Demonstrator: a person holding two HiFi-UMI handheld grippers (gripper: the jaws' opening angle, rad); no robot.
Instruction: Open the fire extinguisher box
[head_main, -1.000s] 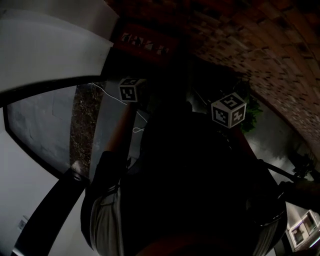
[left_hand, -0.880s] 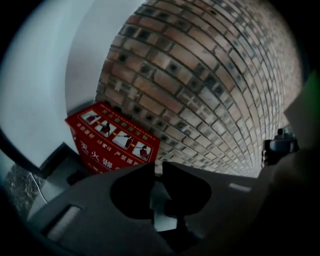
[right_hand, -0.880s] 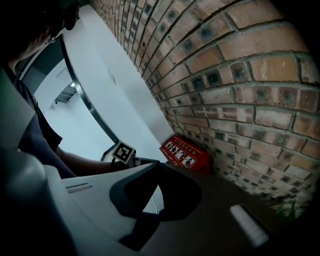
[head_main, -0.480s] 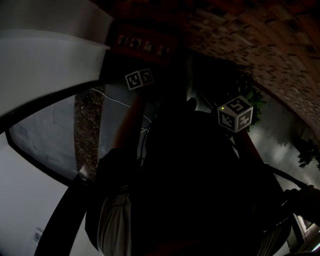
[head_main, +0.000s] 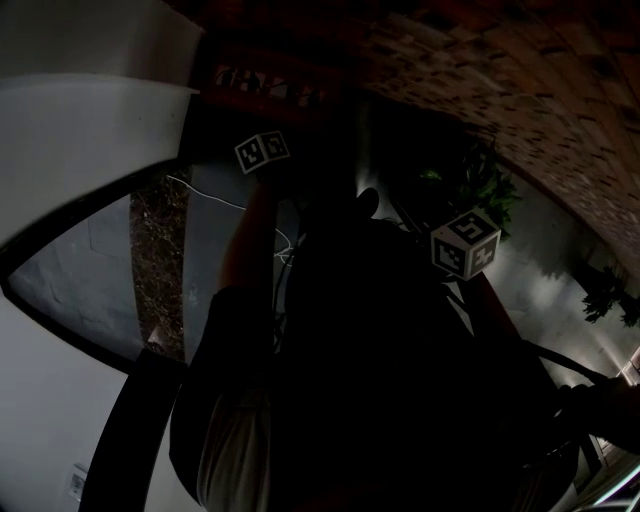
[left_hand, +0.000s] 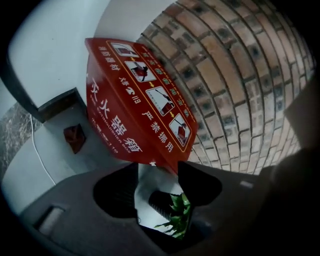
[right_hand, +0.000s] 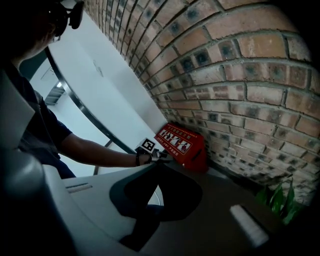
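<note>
Jaws on the left hand-held gripper (left_hand: 157, 175) stand wide apart, having just been opening, and nothing is grasped between them. Through the gap the left gripper view shows only pale floor (left_hand: 147, 195) and, farther off, a green plant (left_hand: 176, 212) in a dark pot. Just above that gap, and apart from the 2 pads, sits the fire extinguisher box (left_hand: 135, 107). It is a red case with white characters on its front and a strip of 4 pictograms along its sloped top. It stands on the floor at the foot of the brick wall (left_hand: 240, 75), in the corner where the bricks meet a white wall (left_hand: 55, 50). Its lid lies shut as far as this view shows. A small dark red object (left_hand: 75, 137) lies just beside the box, and a thin white cable (left_hand: 39, 150) trails over the pale surface to the left of it. The right hand-held gripper (right_hand: 156, 172) is clenched on nothing, its 2 jaws together, and is held well back from the box. Its view takes in the person's bare forearm (right_hand: 95, 150) stretched toward the box, with the left marker cube (right_hand: 147, 145) just short of the red case. The head view is very dark: the box shows as a dim red shape at the top, with the left hand-held gripper nearer to it than the right.
</note>
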